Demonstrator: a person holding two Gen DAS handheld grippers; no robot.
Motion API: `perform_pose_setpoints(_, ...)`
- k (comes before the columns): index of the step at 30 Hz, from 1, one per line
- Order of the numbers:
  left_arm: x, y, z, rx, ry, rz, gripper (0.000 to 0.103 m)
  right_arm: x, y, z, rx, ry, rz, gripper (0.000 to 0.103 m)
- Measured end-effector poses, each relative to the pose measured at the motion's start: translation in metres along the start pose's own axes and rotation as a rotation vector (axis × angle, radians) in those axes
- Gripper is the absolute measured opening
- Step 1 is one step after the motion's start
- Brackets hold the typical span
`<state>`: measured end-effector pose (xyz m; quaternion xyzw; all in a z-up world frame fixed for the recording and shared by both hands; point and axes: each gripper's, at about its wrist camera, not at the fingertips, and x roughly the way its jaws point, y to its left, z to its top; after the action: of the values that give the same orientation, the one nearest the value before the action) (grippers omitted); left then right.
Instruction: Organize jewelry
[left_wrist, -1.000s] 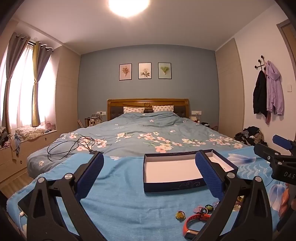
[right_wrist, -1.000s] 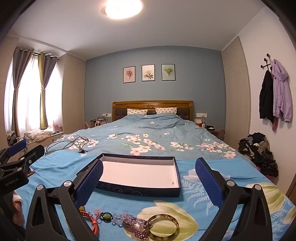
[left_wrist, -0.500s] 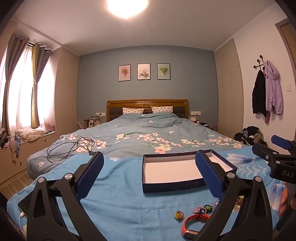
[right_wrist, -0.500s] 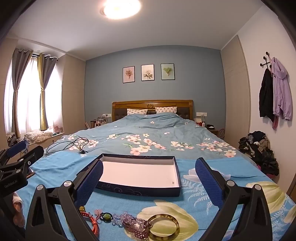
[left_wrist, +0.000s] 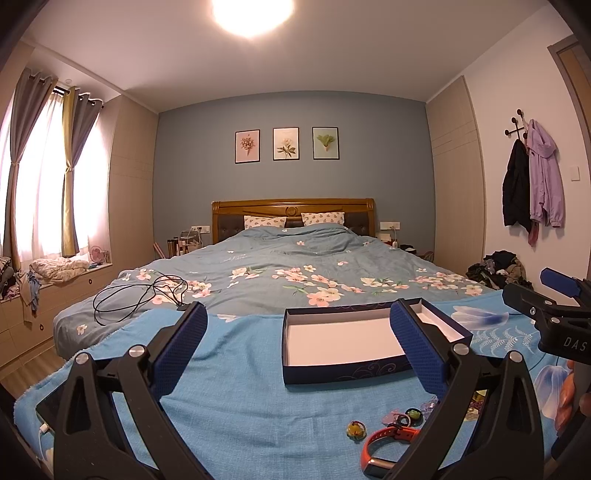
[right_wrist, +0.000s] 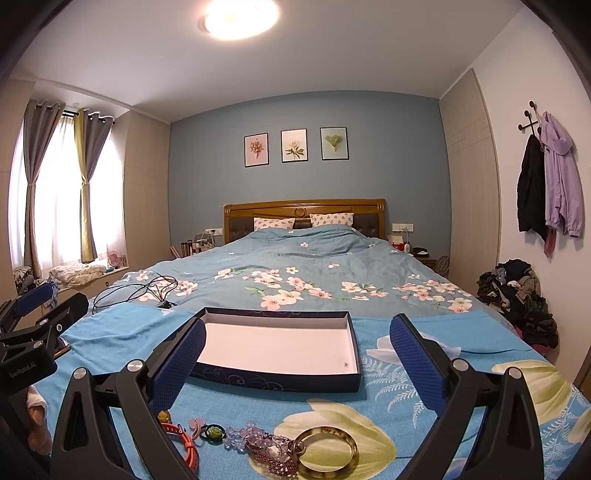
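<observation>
Since a second ago almost nothing has moved: we have only drifted a touch, and the box (left_wrist: 373, 341) sits in nearly the same spot in both views. Our left gripper (left_wrist: 297, 349) hangs above the blue towel (left_wrist: 240, 376) with its jaws spread wide and nothing between them; our right gripper (right_wrist: 297, 360) is likewise spread wide and holds nothing. The box, dark blue outside and white inside, lies open on the towel at the foot of the bed (right_wrist: 314, 266), and we see nothing in it but a tiny dark speck near its right front corner in the right view. The jewelry lies on the towel in front of the box, apart from it. In the right view we see a bangle (right_wrist: 327, 452) nearest us, touching a purple bead cluster (right_wrist: 266, 448), then a green-centred ring (right_wrist: 213, 431), a pale pink piece (right_wrist: 195, 424), an orange band (right_wrist: 184, 441) partly behind the left finger, and a small yellow charm (right_wrist: 164, 417). In the left view the orange band (left_wrist: 388, 445) and the yellow charm (left_wrist: 355, 430) lie low right, the rest partly hidden by the right finger. A black cable (left_wrist: 140, 297) is coiled on the quilt beyond the towel, well apart from the box.
</observation>
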<state>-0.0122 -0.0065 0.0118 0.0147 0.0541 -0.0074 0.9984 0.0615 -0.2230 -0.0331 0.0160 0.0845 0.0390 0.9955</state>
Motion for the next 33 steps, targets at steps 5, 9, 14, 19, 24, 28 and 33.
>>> perform_pose_setpoints(5, 0.0, -0.0001, -0.0002, -0.001, 0.0, 0.001, 0.097, 0.0002, -0.001, 0.0011, 0.001, 0.002, 0.003, 0.096)
perform_pose_setpoints(9, 0.0017, 0.0016, -0.0017, -0.001, 0.0, 0.001, 0.097, -0.0004, -0.002, 0.0011, 0.005, 0.0, 0.002, 0.096)
perform_pose_setpoints(14, 0.0009, 0.001, -0.0011, 0.0, -0.002, 0.002, 0.097, -0.0008, -0.002, 0.0011, 0.007, -0.001, 0.004, 0.096)
perform_pose_setpoints(19, 0.0008, 0.0009, -0.001, -0.001, -0.001, 0.0, 0.097, -0.0003, -0.0027, 0.001, 0.008, 0.0, 0.006, 0.096)
perform_pose_setpoints(24, 0.0002, 0.0006, -0.0002, -0.001, -0.002, 0.0, 0.097, 0.0009, -0.0027, 0.0002, 0.01, -0.003, 0.01, 0.096)
perform_pose_setpoints(28, 0.0009, 0.0003, -0.0002, 0.0, -0.003, 0.0, 0.097, 0.0018, -0.0023, 0.0004, 0.009, -0.004, 0.01, 0.096)
perform_pose_setpoints(33, 0.0007, 0.0003, -0.0002, 0.0, -0.004, 0.0, 0.097, 0.002, -0.0024, 0.0011, 0.01, -0.002, 0.011, 0.096)
